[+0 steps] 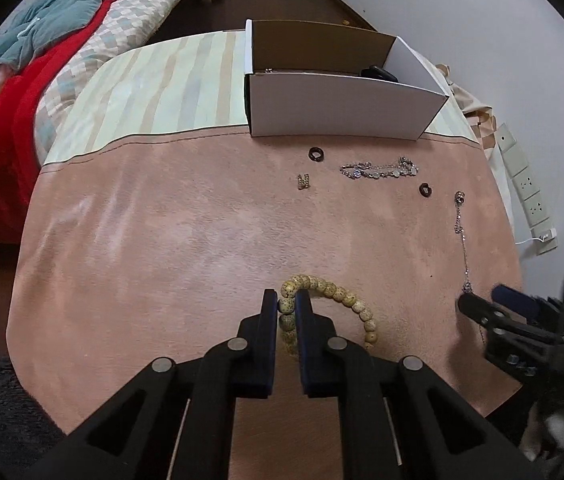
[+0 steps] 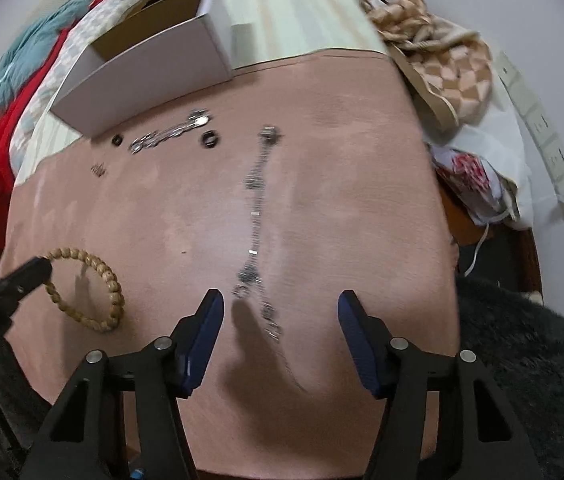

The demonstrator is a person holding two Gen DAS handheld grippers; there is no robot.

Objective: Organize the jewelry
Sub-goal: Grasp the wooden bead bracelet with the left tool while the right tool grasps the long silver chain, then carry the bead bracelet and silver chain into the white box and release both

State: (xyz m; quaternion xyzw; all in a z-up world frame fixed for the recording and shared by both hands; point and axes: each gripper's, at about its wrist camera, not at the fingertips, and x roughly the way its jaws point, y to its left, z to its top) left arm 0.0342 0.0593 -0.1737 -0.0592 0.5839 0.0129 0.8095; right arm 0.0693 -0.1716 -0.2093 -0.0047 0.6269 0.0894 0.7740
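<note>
My left gripper (image 1: 287,300) is shut on a beige beaded bracelet (image 1: 346,300) that lies on the pink mat (image 1: 162,248); the bracelet also shows in the right wrist view (image 2: 94,280). My right gripper (image 2: 280,300) is open just above the near end of a long silver chain (image 2: 256,216), which runs straight away from it. A white cardboard box (image 1: 338,110) stands at the mat's far edge. In front of it lie a silver link bracelet (image 1: 378,170), two dark rings (image 1: 316,154) (image 1: 426,190) and a small gold piece (image 1: 303,181).
A bed with red and teal bedding (image 1: 22,80) is at the left. A checked bag (image 2: 438,52) and a white plastic bag (image 2: 482,176) crowd the mat's right edge. A power strip (image 1: 526,188) lies by the wall. A dark fuzzy rug (image 2: 530,360) is near right.
</note>
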